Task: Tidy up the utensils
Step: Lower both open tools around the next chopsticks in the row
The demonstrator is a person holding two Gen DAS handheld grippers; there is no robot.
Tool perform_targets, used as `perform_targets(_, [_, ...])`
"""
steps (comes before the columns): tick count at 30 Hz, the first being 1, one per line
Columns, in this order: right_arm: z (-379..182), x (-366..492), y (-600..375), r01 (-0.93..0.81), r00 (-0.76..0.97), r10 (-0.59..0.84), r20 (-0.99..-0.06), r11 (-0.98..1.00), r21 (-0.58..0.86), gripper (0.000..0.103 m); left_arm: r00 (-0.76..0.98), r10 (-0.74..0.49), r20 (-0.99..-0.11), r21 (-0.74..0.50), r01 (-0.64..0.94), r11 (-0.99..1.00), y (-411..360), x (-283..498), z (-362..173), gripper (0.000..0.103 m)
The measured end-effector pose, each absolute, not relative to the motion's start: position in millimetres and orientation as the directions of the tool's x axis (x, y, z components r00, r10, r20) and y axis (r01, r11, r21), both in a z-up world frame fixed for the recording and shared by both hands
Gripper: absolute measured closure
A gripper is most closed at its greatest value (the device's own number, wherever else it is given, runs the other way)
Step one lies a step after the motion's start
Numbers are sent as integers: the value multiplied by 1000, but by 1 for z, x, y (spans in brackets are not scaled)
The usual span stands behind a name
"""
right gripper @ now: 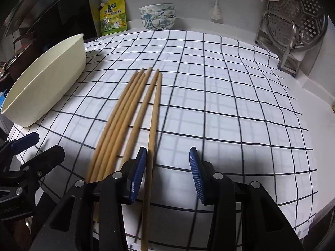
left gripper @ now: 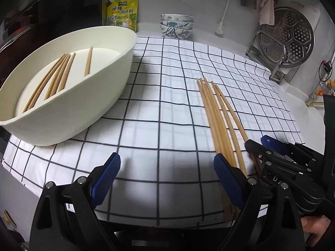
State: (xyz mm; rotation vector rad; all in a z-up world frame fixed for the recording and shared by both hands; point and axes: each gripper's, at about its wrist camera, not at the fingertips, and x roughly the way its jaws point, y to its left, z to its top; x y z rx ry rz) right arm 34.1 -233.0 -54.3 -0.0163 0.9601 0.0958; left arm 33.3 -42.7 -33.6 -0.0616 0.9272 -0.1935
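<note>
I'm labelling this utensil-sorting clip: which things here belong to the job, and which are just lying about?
Part of the job:
- loose chopsticks on the checked cloth
- cream tub with chopsticks already inside
- right gripper, open around one chopstick
- left gripper, open

Lying about:
- stacked bowls
- yellow seasoning pouch
- steamer rack

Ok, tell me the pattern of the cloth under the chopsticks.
White cloth with a dark grid of thin lines; clearest in the right wrist view.
</note>
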Motion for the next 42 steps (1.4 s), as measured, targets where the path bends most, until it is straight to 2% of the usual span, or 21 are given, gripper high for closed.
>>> perform_targets(11, [-55,35,-267,-37,577,72,-814,997,62,63,587,-154,-795,-83,145,986,-74,42,-44,13])
perform_targets(24, [-55,34,-263,-59,579,82,-811,997,58,62,596,-100,-797,-14,147,989,-83,53,-49,13])
perform_targets(30, [-56,34,-263,-59,579,82,-811,996,59,62,606,-79,-792,11,144,990,-80,51,-50,8])
perform_targets(33, [-56,34,-262,-62,579,84,-811,996,58,59,595,-74,-801,1,126,992,-74,53,-53,5])
perform_targets(42, [-56,34,-260,-71,580,84,-810,996,53,58,593,-33,-805,36,104,994,-73,57,-57,5])
